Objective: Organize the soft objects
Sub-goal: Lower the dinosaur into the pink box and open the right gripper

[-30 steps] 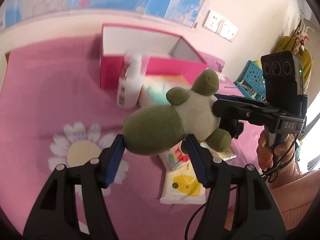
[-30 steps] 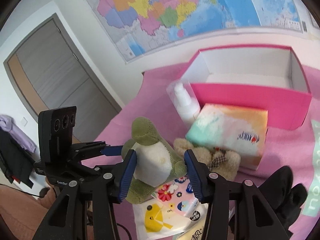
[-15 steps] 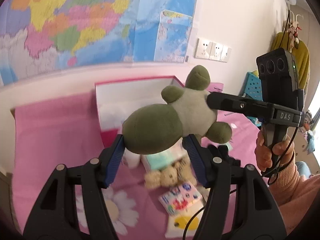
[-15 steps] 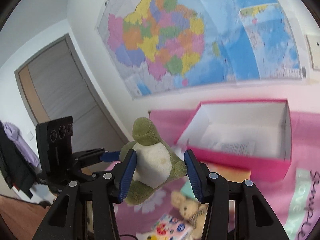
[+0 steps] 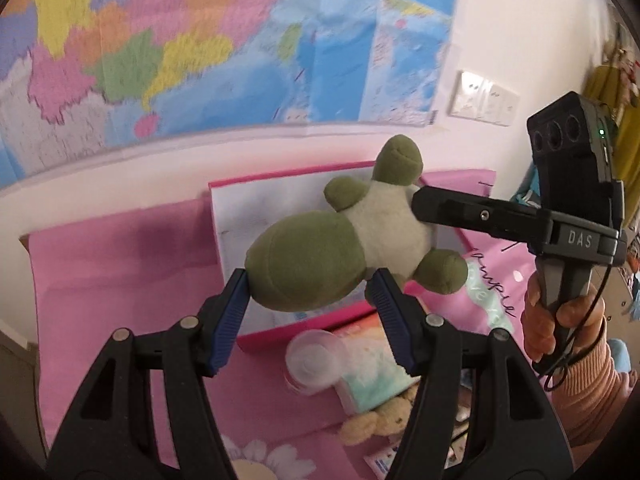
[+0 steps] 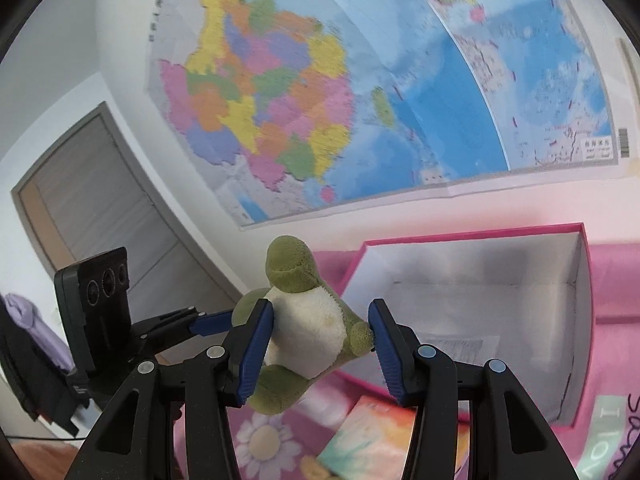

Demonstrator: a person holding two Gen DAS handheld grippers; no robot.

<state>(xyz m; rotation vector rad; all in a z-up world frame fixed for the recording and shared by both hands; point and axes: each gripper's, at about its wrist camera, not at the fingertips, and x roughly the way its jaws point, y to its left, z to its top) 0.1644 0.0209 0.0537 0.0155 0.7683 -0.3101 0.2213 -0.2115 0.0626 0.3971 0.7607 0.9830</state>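
A green-and-cream plush turtle (image 5: 340, 244) hangs in the air above an open pink storage box (image 5: 228, 216), gripped from 2 sides at once. The left gripper (image 5: 308, 308) clamps its blue pads on the toy's rounded green shell end, while the right gripper (image 6: 320, 332) squeezes the cream belly between its own pads, with the turtle's head (image 6: 290, 266) pointing up toward a large coloured wall map (image 6: 360, 92). In the left wrist view, the right gripper's black finger presses against the toy's belly, and a person's hand (image 5: 560, 320) in a ribbed peach sleeve holds that tool's handle. The box, white inside, sits on a pink bedspread (image 5: 112, 264) printed with daisies. Just in front of the box lie a clear-capped bottle (image 5: 316, 364), a pastel tissue pack (image 5: 372, 380) and a small tan teddy bear (image 5: 380, 424), all close together.
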